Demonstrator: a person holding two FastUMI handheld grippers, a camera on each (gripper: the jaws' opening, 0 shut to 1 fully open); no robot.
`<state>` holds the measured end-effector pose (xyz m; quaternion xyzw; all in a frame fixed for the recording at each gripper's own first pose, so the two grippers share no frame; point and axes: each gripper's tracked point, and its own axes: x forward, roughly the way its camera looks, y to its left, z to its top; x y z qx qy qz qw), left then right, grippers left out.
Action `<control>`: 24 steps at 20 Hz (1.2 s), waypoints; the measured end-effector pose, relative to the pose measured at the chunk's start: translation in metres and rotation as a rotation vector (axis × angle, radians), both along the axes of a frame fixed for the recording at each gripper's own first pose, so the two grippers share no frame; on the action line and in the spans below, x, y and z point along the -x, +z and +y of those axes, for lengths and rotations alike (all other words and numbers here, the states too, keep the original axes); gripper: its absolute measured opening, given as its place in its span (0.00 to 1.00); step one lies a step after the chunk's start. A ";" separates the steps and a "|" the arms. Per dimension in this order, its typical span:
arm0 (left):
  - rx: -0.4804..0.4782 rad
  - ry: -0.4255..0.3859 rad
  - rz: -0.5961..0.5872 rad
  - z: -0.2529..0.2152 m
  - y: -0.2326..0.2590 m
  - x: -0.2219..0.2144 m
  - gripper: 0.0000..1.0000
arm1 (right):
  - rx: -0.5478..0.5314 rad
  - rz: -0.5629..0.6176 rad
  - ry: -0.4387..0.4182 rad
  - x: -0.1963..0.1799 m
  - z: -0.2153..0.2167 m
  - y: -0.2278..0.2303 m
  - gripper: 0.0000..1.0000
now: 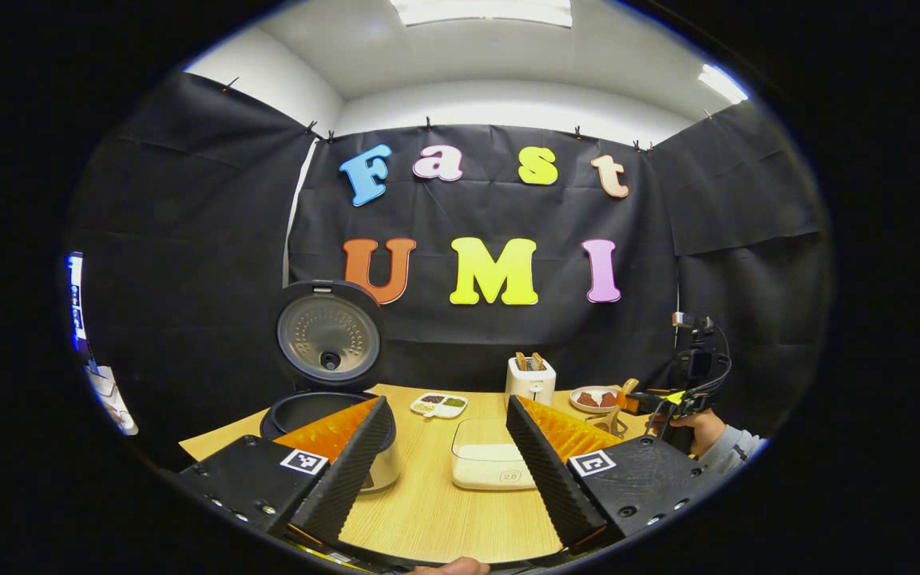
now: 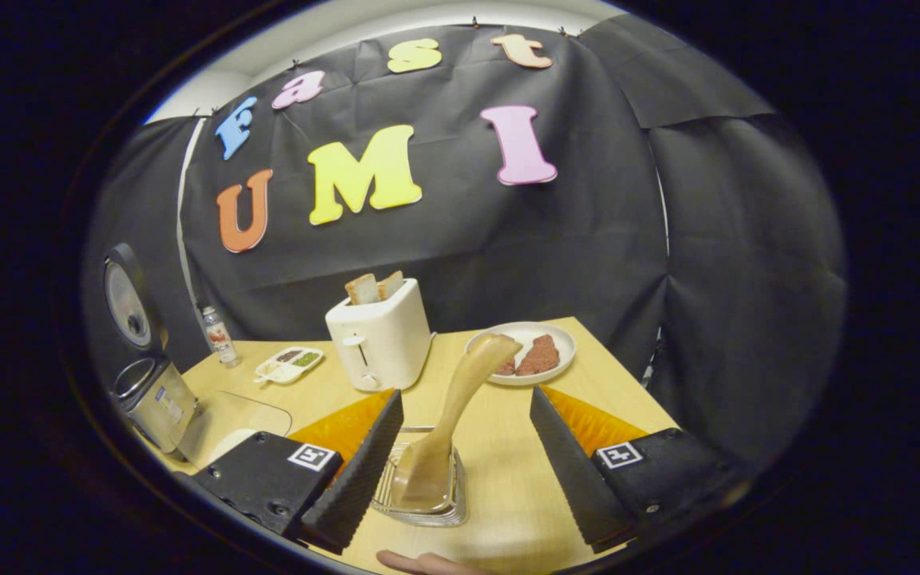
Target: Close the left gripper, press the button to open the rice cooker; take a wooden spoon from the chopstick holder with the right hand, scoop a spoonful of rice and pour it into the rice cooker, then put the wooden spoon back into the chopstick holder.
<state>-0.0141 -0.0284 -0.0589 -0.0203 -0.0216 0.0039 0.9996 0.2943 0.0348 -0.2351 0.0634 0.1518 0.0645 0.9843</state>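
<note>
Wooden spoon (image 2: pixel 460 407) standing tilted in the wire holder (image 2: pixel 422 487), bowl end up, leaning toward the far plate (image 2: pixel 525 329). Right gripper (image 2: pixel 460 467) poised just over it, fingers spread wide either side, touching neither spoon nor holder. Seen from the left gripper view as well, far right, held in a hand (image 1: pixel 699 431) beside the holder.

Cooker (image 1: pixel 332 415) at near left of the table (image 1: pixel 428 511), lid (image 1: pixel 330 335) up, pot exposed; button step judged done. Left gripper (image 1: pixel 448 463) hanging back over the near edge, fingers spread, holding nothing. Rice box (image 1: pixel 492 467) between its fingers in that view, just right of the cooker; contents pale, probably rice, though too blurred to be sure.

Step in hand: either taking the spoon or having just returned it; cannot tell which from the spoon sitting in the holder. If taking: close on the handle below the bowl, lift straight up clear of the wire, then carry left to the box.

Writing: a small "28" on the box front, roughly legible. Square black-and-white markers on both grippers. Bottle (image 2: pixel 221 335) label by the far wall too small to read. Toaster (image 2: pixel 380 339) unbranded as far as visible.
</note>
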 end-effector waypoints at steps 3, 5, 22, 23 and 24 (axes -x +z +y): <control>-0.003 -0.010 0.011 0.001 -0.005 -0.005 0.94 | -0.029 0.085 0.014 -0.019 0.011 -0.022 0.99; -0.007 -0.009 0.025 0.005 -0.011 -0.009 0.94 | -0.055 0.092 0.013 -0.026 0.013 -0.022 0.99; 0.023 0.002 0.067 0.040 -0.031 -0.002 0.95 | -0.161 0.025 0.049 -0.027 0.031 0.013 0.13; 0.025 -0.001 0.069 0.040 -0.032 -0.002 0.95 | -0.146 -0.003 0.046 -0.023 0.031 0.024 0.13; 0.026 -0.007 0.071 0.040 -0.033 0.001 0.94 | -0.127 -0.031 0.035 -0.019 0.029 0.035 0.12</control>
